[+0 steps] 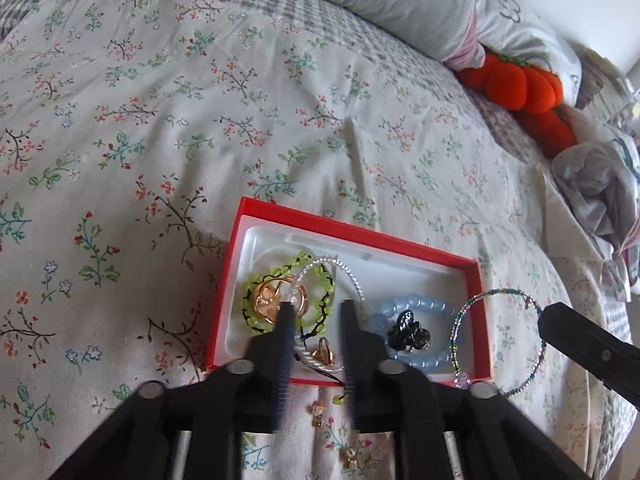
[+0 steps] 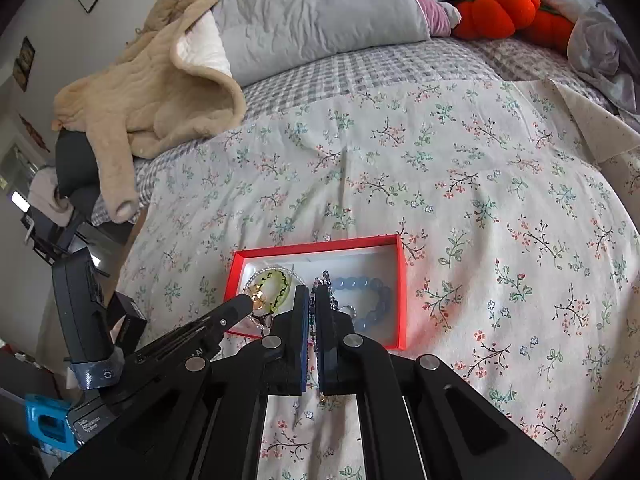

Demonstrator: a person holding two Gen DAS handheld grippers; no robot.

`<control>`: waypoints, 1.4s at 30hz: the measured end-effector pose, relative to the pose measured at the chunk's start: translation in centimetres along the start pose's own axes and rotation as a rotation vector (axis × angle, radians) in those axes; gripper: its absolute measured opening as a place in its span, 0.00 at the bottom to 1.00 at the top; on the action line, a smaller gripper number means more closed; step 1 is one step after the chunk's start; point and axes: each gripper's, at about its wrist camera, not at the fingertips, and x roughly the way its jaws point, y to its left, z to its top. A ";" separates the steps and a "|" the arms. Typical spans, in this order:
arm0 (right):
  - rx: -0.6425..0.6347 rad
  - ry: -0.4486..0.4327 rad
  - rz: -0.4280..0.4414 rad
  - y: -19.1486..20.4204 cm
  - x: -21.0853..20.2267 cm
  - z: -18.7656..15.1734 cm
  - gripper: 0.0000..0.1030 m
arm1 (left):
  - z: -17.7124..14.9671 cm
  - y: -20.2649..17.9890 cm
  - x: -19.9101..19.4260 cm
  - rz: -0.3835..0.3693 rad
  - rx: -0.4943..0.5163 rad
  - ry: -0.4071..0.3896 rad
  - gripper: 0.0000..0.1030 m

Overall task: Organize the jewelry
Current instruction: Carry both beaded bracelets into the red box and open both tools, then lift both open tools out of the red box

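Your left gripper [image 1: 316, 308] hangs spread over the red box [image 1: 352, 232] of bracelets; your right gripper [image 2: 313, 292] pinches a beaded bracelet [image 1: 498, 340] at its right rim, partly hidden between the fingers.

Red box [image 1: 400, 245], floral bedspread [image 1: 160, 120], pale blue bracelet [image 1: 424, 306], orange plush pumpkins [image 1: 516, 80]

Floral bedspread [image 2: 440, 184] — grey pillow [image 2: 320, 8], pale wall [image 2: 44, 12].
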 end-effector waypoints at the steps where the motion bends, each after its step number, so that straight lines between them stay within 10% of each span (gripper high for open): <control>1: -0.002 -0.002 0.000 0.1 0.0 0.0 0.02 | 0.0 0.0 -0.2 0.004 0.003 -0.004 0.31; 17: -0.016 0.017 0.095 2.8 3.4 0.6 0.02 | -1.1 3.0 -2.0 0.192 -0.010 0.063 0.38; 37: 0.005 0.105 -0.062 -1.5 6.1 0.5 0.05 | -2.5 2.5 -1.0 0.211 0.052 0.130 0.55; 42: 0.008 0.126 -0.059 -1.6 5.1 -0.2 0.29 | -3.3 2.1 -0.4 0.205 0.074 0.162 0.63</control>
